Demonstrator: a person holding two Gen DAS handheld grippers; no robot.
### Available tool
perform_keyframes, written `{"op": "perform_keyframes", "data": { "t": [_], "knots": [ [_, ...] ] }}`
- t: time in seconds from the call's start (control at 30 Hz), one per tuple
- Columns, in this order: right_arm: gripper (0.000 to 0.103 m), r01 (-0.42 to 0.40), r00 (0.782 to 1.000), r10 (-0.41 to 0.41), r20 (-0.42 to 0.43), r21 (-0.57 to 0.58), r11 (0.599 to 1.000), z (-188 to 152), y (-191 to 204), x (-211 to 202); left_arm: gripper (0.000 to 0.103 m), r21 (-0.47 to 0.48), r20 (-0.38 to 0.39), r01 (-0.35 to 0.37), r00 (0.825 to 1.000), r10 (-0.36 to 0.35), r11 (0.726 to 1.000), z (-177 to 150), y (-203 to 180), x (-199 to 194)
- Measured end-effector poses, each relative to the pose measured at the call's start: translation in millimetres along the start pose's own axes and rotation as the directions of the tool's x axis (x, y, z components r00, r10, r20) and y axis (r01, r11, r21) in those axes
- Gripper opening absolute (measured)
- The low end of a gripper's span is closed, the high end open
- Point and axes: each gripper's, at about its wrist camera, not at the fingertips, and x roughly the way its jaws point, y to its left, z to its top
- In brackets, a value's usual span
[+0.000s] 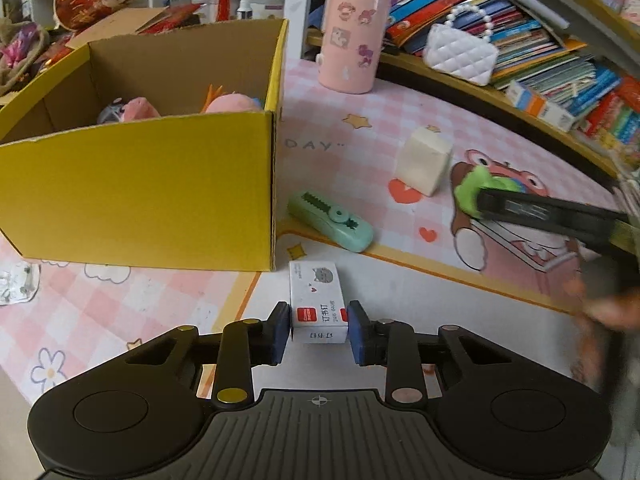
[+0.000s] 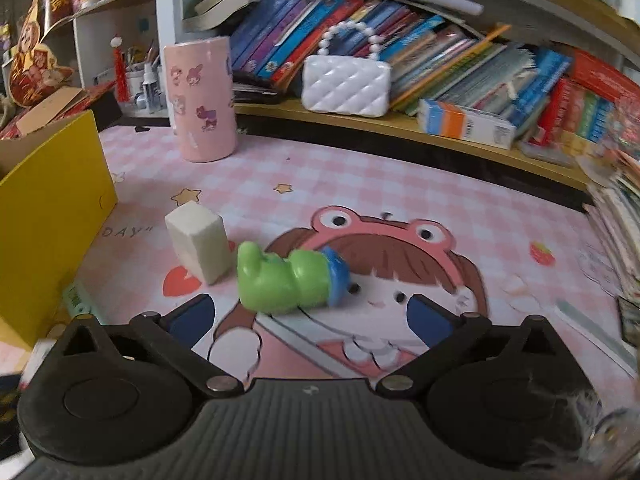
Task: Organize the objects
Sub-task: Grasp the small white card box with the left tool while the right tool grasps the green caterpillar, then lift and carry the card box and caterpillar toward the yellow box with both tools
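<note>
My left wrist camera sits low over the pink mat (image 1: 360, 128), angled steeply down along its fingers, close in front of the yellow box (image 1: 140, 192), whose near wall fills the view's left half. My right wrist camera looks from further right of that box, tilted less steeply, facing the bookshelf (image 2: 400, 128) behind it; only the box's right-hand corner (image 2: 52, 208) shows at its left edge. Both views share the ground right of the box: the pink cup (image 1: 352, 36) (image 2: 202, 100), white purse (image 1: 460, 52) (image 2: 346, 86), cream block (image 1: 424, 160) (image 2: 200, 240) and green toy (image 1: 470, 192) (image 2: 280, 280)
</note>
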Motion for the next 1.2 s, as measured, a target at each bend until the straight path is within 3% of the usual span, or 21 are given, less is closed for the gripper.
{"op": "perform_keyframes", "data": {
  "t": [0.17,0.23,0.27,0.3,0.73,0.93,1.2],
  "knots": [
    [0.101,0.013,1.0,-0.013,-0.025,0.01,1.0,7,-2,34,0.028,0.02,0.01,0.047,0.999,-0.048,0.999,-2,-4,-16],
    [0.089,-0.012,0.999,0.013,-0.037,0.028,1.0,8,-6,41,0.028,0.027,0.016,0.059,0.998,-0.06,0.998,-2,-5,-21],
    [0.075,-0.039,0.998,0.041,-0.043,0.046,0.998,9,-9,41,0.028,0.031,0.02,0.064,0.998,-0.065,0.997,-2,-6,-23],
    [0.074,-0.039,0.998,0.042,-0.044,0.059,0.997,9,-11,40,0.028,0.034,0.025,0.069,0.997,-0.07,0.997,-2,-6,-24],
    [0.073,0.013,1.0,-0.017,0.024,0.14,0.99,-17,-3,-63,0.028,0.073,0.071,0.181,0.98,-0.186,0.981,-3,2,-46],
    [0.073,0.037,0.999,-0.041,0.018,0.201,0.979,-41,20,-118,0.028,0.098,0.082,0.22,0.97,-0.229,0.97,-9,23,-63],
    [0.073,0.07,0.997,-0.071,-0.002,0.201,0.977,-74,67,-165,0.028,0.114,0.088,0.245,0.963,-0.256,0.963,-29,64,-89]
  ]
}}
